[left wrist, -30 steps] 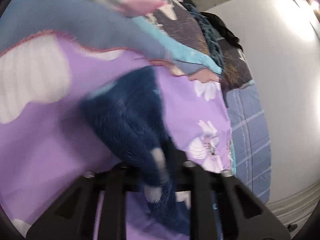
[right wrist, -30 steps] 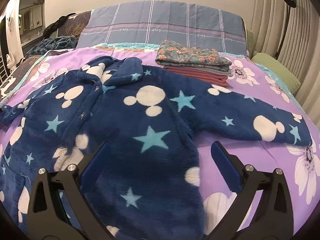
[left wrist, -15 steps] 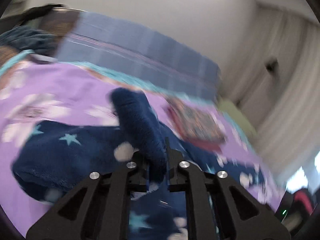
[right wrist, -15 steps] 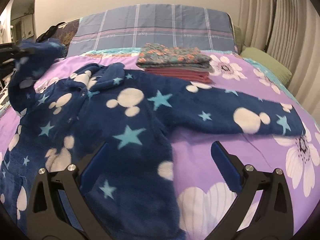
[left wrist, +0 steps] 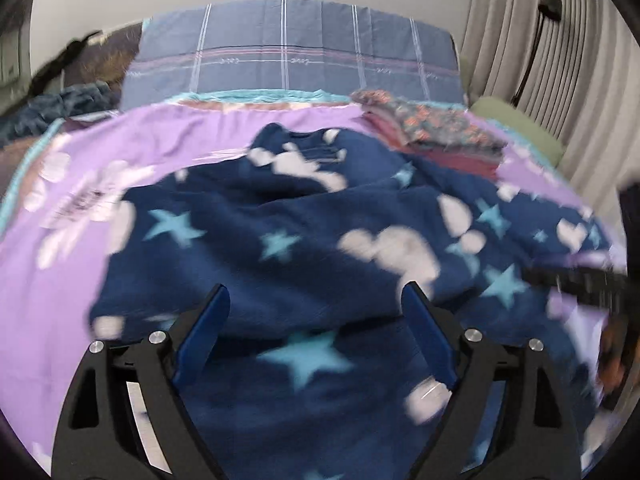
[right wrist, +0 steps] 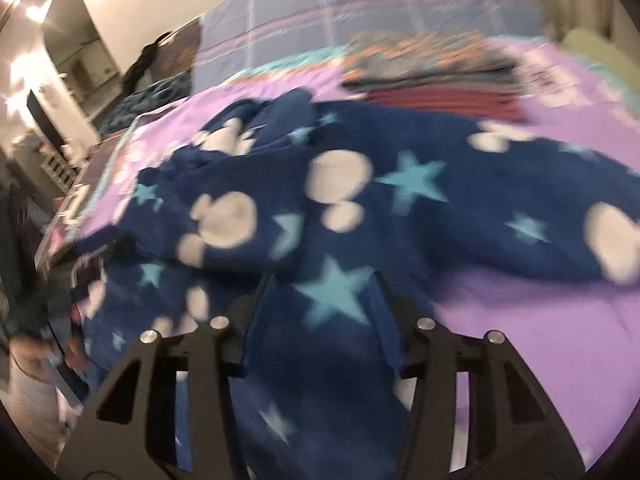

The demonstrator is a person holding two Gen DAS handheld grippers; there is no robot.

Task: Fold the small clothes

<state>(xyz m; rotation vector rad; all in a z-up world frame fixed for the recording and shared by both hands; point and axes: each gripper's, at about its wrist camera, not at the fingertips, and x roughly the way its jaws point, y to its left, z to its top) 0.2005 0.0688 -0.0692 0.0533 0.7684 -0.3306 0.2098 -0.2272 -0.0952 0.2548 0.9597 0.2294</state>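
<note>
A purple floral bedspread (left wrist: 132,140) covers the bed, with a blue plaid pillow (left wrist: 296,48) propped against the white wall at the far end. Spread over the middle of the bedspread lies the navy fleece jacket (left wrist: 320,216), printed with light-blue stars and white mouse-head shapes; one sleeve is folded in across the body, the other stretches out toward the right side of the bed. Behind the jacket, near the pillow, sits a stack of folded clothes (left wrist: 436,128), a floral piece on top and a dark red one beneath. The left gripper (left wrist: 316,336) hovers over the jacket's lower part, its jaws having just been opening and now standing wide with nothing pinched between them. The right gripper (right wrist: 324,312) has its jaws half drawn in after just closing, fleece lying between them; through the blur, I cannot tell whether the pads press the cloth.
</note>
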